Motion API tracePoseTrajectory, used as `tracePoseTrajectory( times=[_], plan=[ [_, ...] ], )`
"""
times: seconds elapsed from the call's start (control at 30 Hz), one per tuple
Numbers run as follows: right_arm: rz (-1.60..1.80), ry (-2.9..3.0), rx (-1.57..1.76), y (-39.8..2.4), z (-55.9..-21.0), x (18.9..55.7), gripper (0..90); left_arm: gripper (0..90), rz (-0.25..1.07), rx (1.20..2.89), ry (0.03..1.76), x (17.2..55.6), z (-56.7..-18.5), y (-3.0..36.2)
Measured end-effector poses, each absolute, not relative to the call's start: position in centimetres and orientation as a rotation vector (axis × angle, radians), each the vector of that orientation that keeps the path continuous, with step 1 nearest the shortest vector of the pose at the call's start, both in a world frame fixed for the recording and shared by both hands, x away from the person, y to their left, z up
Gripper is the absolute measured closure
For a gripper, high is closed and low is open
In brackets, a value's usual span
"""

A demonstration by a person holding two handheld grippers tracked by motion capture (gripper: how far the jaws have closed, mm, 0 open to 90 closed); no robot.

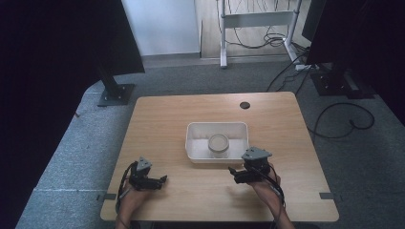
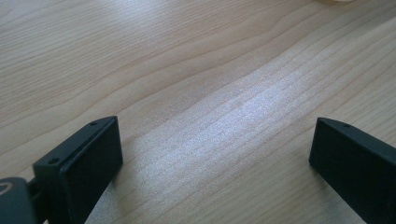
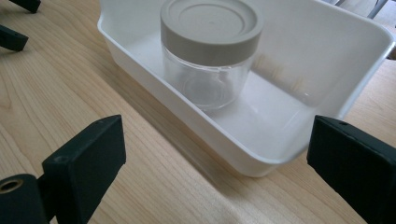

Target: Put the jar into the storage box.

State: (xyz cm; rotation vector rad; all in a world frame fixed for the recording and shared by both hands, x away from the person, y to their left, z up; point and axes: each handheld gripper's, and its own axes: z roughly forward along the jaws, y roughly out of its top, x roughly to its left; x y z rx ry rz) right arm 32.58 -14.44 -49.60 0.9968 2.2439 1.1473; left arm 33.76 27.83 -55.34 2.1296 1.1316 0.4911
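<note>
Jar (image 3: 210, 51) stands lidded inside the white tray (image 3: 327, 42), upper centre of my right gripper view. Both my hand-held grippers, left (image 2: 215, 154) and right (image 3: 217, 158), gape wide, holding nothing.

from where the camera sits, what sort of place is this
Probably a lab or recording workspace, not a home: a bare wooden table on grey carpet, loose cables across the floor, and black equipment stands around it.

No text, label, brand or number can be read on the jar (image 3: 210, 51), its lid, the tray (image 3: 261, 154) or the table (image 1: 167, 124).
</note>
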Motion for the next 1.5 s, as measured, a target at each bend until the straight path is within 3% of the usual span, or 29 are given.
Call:
tracePoseTrajectory(
  times=[1.5],
  plan=[
    [1.075,2.219,1.118,-19.3,-53.3,29.3,4.0,2.5,0.491,2.126,1.133,33.8,-55.4,27.8]
  ],
)
